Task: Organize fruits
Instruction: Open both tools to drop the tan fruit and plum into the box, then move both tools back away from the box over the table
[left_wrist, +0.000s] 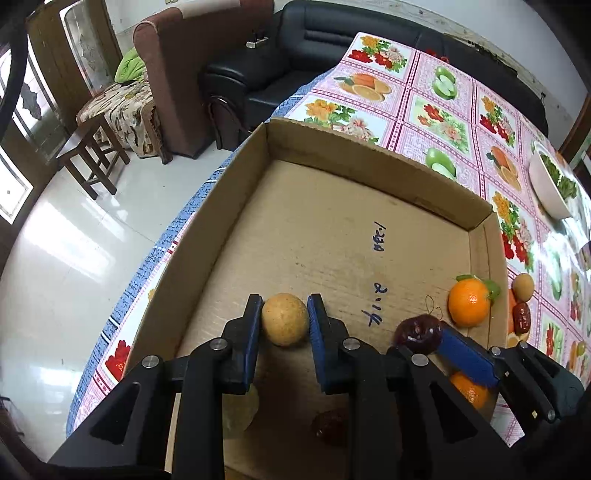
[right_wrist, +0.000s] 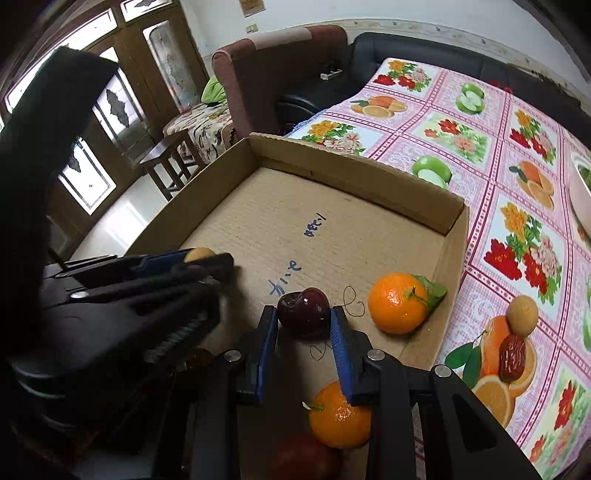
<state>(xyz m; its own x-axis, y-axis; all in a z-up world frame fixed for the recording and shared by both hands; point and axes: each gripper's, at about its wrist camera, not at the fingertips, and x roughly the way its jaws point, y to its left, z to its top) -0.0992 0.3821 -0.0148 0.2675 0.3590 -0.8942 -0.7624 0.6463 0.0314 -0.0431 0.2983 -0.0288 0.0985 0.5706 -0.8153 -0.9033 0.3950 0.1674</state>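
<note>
Cardboard tray (left_wrist: 369, 158) holds two oranges (right_wrist: 397, 302); left claw (left_wrist: 284, 321) grips a tan fruit (left_wrist: 284, 319), right claw (right_wrist: 303, 325) seemingly a cherry (right_wrist: 303, 312).

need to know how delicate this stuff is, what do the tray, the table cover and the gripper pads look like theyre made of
Tray: brown corrugated cardboard, matte, with visible fluting lines, pen marks and scuffs.
Table cover: probably vinyl or oilcloth; printed fruit and flower squares with a slight sheen.
Pads of the left hand-held gripper: blue, ribbed, likely rubber or soft plastic, on black arms that look like moulded plastic.
</note>
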